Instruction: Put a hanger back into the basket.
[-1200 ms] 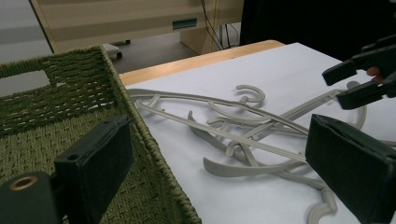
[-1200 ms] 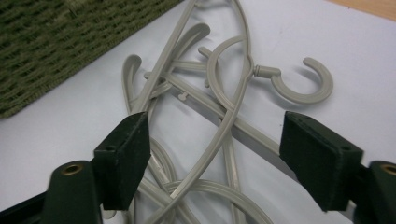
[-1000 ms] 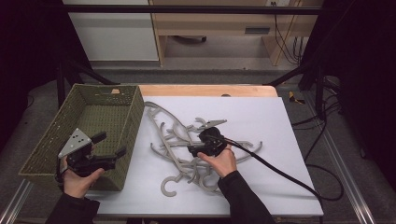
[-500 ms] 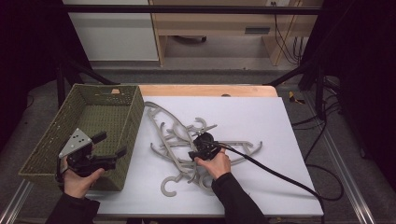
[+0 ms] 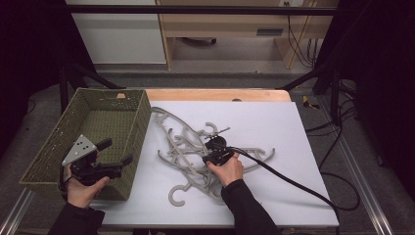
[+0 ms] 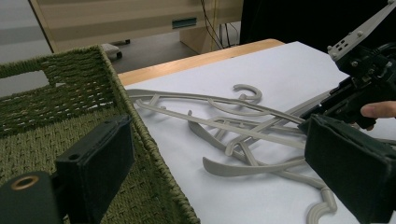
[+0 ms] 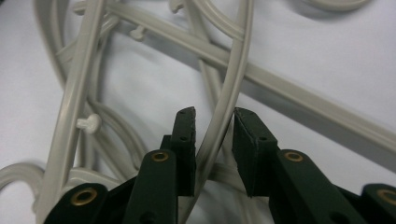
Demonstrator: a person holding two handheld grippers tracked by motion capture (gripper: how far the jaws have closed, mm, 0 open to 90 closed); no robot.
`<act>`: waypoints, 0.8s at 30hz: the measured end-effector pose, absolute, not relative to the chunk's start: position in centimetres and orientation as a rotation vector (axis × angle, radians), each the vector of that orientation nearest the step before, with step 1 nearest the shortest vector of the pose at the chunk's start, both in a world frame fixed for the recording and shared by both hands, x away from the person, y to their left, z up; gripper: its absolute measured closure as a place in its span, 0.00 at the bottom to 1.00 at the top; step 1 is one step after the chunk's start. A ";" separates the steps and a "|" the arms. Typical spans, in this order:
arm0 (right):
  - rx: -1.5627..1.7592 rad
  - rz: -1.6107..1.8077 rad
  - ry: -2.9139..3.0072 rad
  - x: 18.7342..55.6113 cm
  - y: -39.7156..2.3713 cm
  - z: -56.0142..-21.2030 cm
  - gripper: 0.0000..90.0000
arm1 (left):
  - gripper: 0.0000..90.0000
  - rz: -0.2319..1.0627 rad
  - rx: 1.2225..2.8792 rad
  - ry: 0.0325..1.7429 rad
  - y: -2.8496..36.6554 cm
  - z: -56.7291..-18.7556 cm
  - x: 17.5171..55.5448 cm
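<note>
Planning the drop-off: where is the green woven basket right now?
In the high view, the green woven basket sits at the table's left edge, just left of the pile of grey plastic hangers, with the left claw over its near right wall.

My right hand (image 5: 226,169) hides hangers (image 5: 195,147) beneath; basket's (image 6: 70,107) near wall cut off at frame bottom.

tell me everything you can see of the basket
The basket is olive green and looks woven, rectangular with sloping walls and a handle cutout in its far wall. It sits upright at the table's left edge, beside the pile of hangers. The left gripper hovers open over its near right corner; whether they touch is unclear.
</note>
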State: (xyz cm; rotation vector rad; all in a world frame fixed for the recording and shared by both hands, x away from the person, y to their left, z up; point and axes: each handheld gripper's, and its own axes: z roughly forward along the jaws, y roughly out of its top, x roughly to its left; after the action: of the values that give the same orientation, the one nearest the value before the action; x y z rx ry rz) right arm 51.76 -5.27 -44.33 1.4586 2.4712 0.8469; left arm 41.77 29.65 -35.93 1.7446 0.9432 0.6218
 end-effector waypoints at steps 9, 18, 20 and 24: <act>1.439 0.775 2.432 52.1 -6.0 -43.9 0.82 | 0.09 0.622 1.747 0.944 29.6 -36.0 41.8; 1.488 0.791 2.480 52.8 -5.9 -44.6 0.81 | 0.09 0.621 1.750 0.943 29.5 -36.0 41.8; 1.509 0.795 2.479 52.9 -5.9 -44.7 0.81 | 0.09 0.621 1.751 0.942 29.5 -36.0 41.8; 1.566 0.791 2.455 53.0 -6.1 -44.6 0.84 | 0.09 0.621 1.752 0.942 29.4 -36.0 41.8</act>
State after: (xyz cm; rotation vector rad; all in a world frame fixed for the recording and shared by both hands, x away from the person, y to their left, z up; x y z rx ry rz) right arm 53.02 -6.11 -44.56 1.5661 2.4547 0.7910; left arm 41.81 29.45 -36.03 1.7520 0.9424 0.6211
